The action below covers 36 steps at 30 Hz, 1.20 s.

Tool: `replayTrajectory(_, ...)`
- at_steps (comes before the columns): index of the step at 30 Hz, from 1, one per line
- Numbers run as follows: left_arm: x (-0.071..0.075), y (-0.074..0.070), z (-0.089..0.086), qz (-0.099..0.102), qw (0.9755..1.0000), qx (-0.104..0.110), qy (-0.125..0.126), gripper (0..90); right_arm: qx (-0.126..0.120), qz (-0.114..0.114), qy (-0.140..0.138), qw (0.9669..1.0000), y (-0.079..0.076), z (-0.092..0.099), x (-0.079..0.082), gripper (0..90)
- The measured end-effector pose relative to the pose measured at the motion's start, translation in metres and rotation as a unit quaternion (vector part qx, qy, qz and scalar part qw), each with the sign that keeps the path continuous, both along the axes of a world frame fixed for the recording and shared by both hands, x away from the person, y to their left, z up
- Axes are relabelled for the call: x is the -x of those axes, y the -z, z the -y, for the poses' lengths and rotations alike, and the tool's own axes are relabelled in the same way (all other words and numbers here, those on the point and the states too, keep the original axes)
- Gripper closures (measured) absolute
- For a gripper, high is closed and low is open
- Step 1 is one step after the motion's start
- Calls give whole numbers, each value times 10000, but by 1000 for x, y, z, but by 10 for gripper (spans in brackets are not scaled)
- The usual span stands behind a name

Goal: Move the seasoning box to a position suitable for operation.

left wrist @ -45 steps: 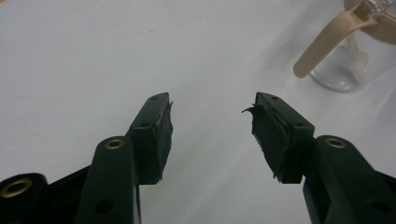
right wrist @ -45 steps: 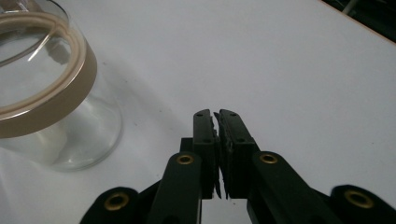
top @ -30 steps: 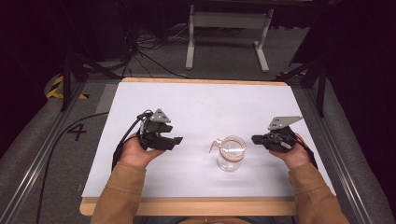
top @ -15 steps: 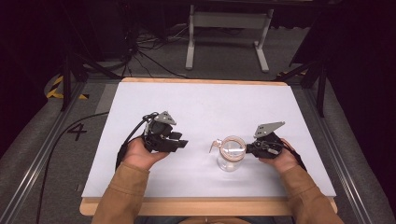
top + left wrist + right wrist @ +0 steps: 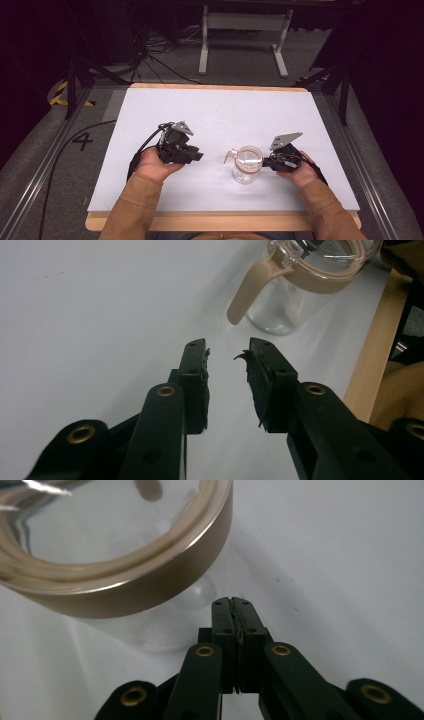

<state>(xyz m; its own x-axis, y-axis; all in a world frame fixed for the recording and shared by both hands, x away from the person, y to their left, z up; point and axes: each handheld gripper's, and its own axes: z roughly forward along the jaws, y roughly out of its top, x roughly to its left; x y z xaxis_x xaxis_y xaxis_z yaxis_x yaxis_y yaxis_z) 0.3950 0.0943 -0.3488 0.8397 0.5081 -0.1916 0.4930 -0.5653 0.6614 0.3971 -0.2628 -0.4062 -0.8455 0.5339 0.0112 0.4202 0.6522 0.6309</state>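
Glass jar [image 5: 247,164], lower centre: braced by pressed-together right gripper [image 5: 268,161]; half-closing, empty left gripper [image 5: 196,156] aimed at latch [image 5: 250,290].

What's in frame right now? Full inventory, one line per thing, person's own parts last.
Clear glass jar with a tan plastic lid and tan side handle: 1, clear and tan, upright on the table near its front edge, right of centre.
White-topped table with a light wood edge: 1, white and wood, centre of the high view.
Grey metal stand: 1, grey, on the floor beyond the table.
Black cables: several, black, on the floor behind the table, left.
Left gripper: 1, black, left of the jar, jaws apart and just been closing, nothing between them.
Right gripper: 1, black, at the jar's right side, jaws shut together, gripping nothing.
Tan sleeves: 2, tan, bottom edge.
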Motion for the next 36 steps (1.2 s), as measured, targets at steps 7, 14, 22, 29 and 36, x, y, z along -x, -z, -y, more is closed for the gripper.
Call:
replayTrajectory(7, -4, 5, 11, 12, 9995, -251, 214, 768, 42, -87, -113, 9999, 4, -6, 7, 893)
replayTrajectory(14, -6, 15, 29, 27, 9970, -437, 646, 838, 41, -218, -386, 9990, 8, -14, 15, 894)
replayTrajectory(22, -11, 26, 41, 9, 9970, -473, 605, 861, -50, -243, -382, 9990, 9, -10, 15, 893)
replayTrajectory(29, -17, 42, 51, -105, 9976, -395, 553, 890, -182, -120, -365, 9991, 6, -6, 17, 893)
replayTrajectory(36, -18, 48, 57, -103, 9975, -465, 521, 890, -241, -1, -369, 9990, 4, -5, 18, 893)
